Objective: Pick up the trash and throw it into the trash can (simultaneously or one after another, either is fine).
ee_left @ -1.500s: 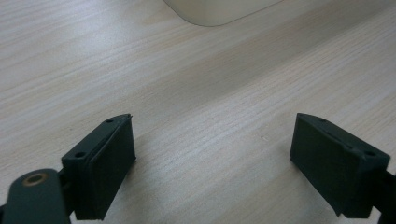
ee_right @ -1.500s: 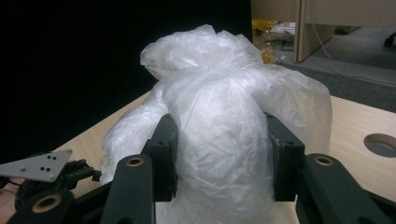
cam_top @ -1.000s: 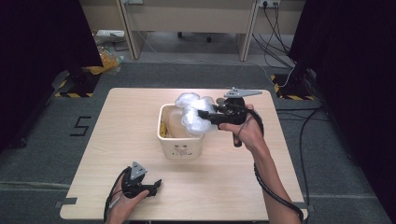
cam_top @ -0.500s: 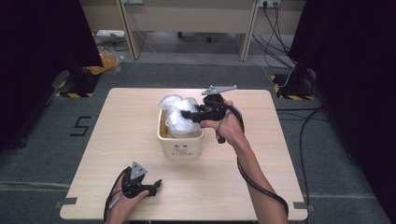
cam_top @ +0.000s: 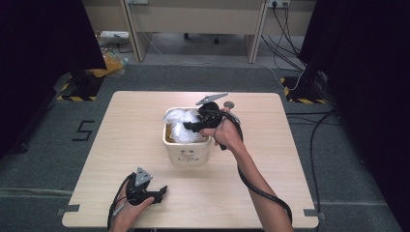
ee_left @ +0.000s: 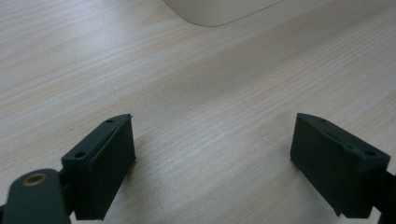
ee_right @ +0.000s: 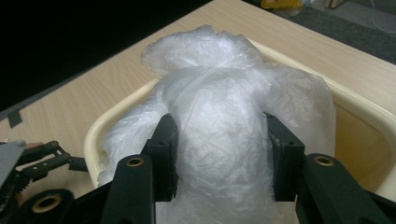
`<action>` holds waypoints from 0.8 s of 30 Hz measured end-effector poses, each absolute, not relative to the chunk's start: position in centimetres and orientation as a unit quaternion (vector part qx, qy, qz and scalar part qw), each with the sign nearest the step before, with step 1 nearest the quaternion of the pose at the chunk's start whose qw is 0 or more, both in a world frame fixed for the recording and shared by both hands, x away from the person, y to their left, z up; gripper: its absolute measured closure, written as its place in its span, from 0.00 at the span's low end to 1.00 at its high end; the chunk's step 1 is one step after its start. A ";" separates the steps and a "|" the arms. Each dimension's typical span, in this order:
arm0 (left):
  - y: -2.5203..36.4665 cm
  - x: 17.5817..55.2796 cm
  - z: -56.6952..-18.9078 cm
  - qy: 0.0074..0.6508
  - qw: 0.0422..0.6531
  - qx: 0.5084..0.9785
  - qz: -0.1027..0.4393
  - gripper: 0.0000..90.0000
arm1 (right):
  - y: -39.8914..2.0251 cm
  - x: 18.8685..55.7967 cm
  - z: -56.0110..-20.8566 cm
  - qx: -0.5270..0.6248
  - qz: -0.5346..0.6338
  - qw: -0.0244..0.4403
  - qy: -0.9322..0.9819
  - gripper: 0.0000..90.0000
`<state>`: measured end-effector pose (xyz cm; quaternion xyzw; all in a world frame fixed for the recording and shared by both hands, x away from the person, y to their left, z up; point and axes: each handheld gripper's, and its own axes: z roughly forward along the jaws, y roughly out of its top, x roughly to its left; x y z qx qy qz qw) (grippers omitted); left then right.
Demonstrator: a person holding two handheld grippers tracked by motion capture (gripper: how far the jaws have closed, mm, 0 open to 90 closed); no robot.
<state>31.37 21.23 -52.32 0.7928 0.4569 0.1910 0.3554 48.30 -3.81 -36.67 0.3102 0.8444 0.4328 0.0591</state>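
A cream plastic bin (cam_top: 187,153) stands at the middle of the table. A crumpled clear plastic bag (cam_top: 180,126) bulges out of its top. My right gripper (cam_top: 187,126) reaches over the bin from the right, shut on the bag. In the right gripper view the two black jaws squeeze the bag (ee_right: 215,93) from both sides above the bin's rim (ee_right: 359,107). My left gripper (cam_top: 162,191) rests on the table near the front edge, pointing towards the bin. In the left gripper view my left gripper (ee_left: 212,158) is open over bare wood.
The wooden table (cam_top: 270,159) has free room on every side of the bin. The bin's base (ee_left: 219,11) lies just ahead of the left gripper. A cable (cam_top: 263,191) trails from the right gripper along the forearm. Desks and cables stand on the floor beyond.
My right gripper has carried the bag leftwards and down, from the bin's right edge to over its opening. The left gripper has stayed where it was.
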 end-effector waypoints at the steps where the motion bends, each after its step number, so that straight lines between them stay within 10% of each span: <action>1: 21.2 31.4 -52.3 0.457 0.355 0.793 0.191 0.14 | -3.6 48.4 -36.8 0.309 0.427 0.060 0.848 0.61; 24: 21.2 31.4 -52.3 0.456 0.355 0.793 0.192 0.14 | 0.2 48.9 -38.7 0.283 0.321 0.050 0.902 0.63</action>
